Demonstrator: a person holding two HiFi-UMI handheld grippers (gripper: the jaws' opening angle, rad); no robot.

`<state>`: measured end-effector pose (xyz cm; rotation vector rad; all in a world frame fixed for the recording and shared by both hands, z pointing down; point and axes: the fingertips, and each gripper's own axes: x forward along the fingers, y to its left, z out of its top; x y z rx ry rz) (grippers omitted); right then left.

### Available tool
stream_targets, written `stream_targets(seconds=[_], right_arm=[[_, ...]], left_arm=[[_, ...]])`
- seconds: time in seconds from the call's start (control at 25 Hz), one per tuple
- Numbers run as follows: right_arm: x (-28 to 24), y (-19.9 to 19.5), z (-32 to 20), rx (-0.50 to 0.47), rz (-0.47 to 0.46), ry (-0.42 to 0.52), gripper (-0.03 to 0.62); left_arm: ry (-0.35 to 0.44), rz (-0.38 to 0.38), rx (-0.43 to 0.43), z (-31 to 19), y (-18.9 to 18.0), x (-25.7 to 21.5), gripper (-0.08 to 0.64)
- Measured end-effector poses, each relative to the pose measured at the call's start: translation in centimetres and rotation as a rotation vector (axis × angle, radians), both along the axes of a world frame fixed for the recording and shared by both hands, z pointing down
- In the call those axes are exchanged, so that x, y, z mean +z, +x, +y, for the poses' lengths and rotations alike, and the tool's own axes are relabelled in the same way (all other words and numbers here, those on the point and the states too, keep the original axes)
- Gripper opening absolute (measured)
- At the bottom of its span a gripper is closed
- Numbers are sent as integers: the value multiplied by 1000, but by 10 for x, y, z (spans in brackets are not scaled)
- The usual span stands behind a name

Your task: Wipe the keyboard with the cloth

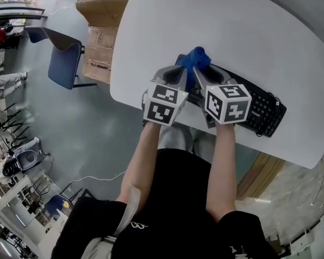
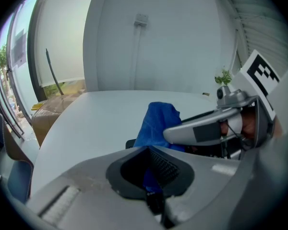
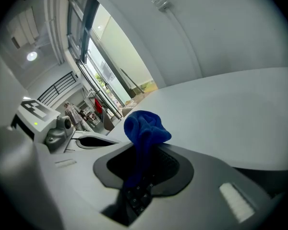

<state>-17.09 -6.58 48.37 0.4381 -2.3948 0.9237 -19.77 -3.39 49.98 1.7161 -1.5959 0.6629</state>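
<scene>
A blue cloth is bunched up over the left end of a black keyboard on the white table. Both grippers sit side by side at the table's near edge, and each pinches the cloth. My left gripper is shut on the cloth's lower fold, which rises past its tips. My right gripper is shut on the cloth too, and keyboard keys show under its jaws. In the left gripper view the right gripper lies close alongside.
Cardboard boxes are stacked on the floor beyond the table's left edge, with a blue chair beside them. A small plant stands at the table's far side. The keyboard's right part lies bare.
</scene>
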Motion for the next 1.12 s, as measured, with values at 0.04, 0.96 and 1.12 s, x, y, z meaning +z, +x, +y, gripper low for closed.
stream_targets(seconds=[0.04,0.96,1.12], right_arm=[[1,2,-1,6,1,0,92],[6,56,-14,94,39,10,92],[7,65,-15,109,41,9,92]], left_arm=[[0,1,6,-1,1,1,-2],[1,5,91,-25,52,2,-2],[2,11,107,-26,61,3,-2]])
